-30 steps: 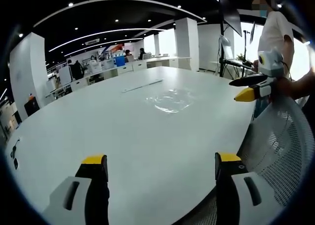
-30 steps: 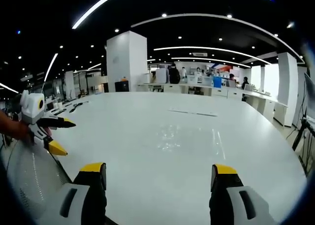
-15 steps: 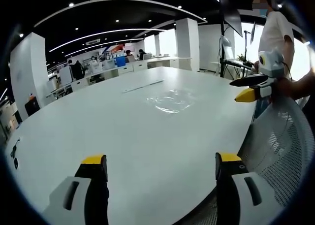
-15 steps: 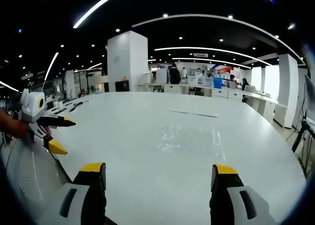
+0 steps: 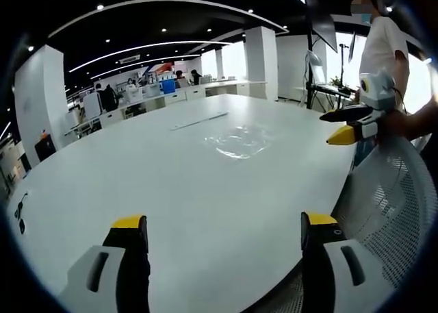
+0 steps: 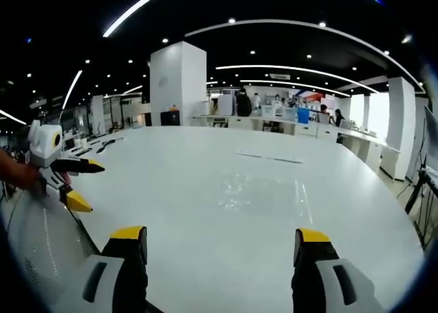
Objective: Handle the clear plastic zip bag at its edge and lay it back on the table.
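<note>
Left gripper [image 5: 224,225]: jaws wide apart, nothing between them, held over the near edge of the white table [image 5: 137,169]. Also visible in the right gripper view at about 9 o'clock [image 6: 76,183], jaws apart there too, beside a person's hand [image 6: 15,176] and over the mesh chair back [image 6: 41,251].

Zip bag [image 5: 237,140]: lying flat on the table, well ahead of the left jaws at roughly 12 to 1 o'clock in the left gripper view. From the right gripper view it sits at 12 o'clock, near table centre [image 6: 263,190]. Hard to read, mostly glare and wrinkles; I can't tell which edge carries the zip. A thin strip [image 5: 198,120] lies further back, well apart from the bag.

Right gripper [image 6: 224,239]: jaws spread, empty, low over the near table edge. In the left gripper view it's at 2 o'clock [image 5: 344,123], off the table side, near the chair and a standing person.

My read: nothing has touched the bag yet, this is the approach. Suggestions:
- Right gripper has the straighter line in; go with that one.
- Come in low and nearly flat to the table so one jaw slides under the near edge; a top-down pinch on thin film will likely just push it around.
- Grab the edge only, not the wrinkled middle.
- Close gently, lift a little, then lay it down trailing-edge first so it doesn't fold.
- Keep the left gripper clear.
</note>
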### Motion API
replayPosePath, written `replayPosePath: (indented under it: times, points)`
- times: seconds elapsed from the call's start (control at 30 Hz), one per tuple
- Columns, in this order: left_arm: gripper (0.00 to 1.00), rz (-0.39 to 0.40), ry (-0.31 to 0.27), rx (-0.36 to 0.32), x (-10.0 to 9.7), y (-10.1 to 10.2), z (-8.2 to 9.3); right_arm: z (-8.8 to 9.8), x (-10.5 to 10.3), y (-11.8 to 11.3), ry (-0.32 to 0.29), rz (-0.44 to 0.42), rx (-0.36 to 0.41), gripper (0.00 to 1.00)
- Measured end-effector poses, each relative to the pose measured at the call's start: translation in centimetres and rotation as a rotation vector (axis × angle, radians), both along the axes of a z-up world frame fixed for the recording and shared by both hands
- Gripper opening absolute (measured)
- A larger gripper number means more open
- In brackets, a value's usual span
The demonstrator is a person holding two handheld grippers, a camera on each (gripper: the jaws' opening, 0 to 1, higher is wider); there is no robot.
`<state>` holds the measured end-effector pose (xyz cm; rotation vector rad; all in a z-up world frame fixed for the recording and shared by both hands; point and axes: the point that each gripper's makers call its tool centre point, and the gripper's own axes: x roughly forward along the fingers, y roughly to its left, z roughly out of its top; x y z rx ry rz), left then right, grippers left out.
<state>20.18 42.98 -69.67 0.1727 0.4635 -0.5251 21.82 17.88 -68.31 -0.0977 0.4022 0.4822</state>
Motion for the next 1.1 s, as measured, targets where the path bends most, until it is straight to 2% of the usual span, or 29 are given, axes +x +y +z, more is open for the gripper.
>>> replayPosePath:
  times: [0.8, 1.1]
  points:
    - [0.92, 0.000, -0.001, 0.023, -0.05, 0.24, -0.23, 0.29, -0.16, -0.04, -0.005, -0.016, -0.001, 0.88]
    - [0.95, 0.001, 0.020, 0.021, -0.11, 0.23, -0.57, 0.59, -0.11, -0.18, -0.017, -0.020, -0.007, 0.88]
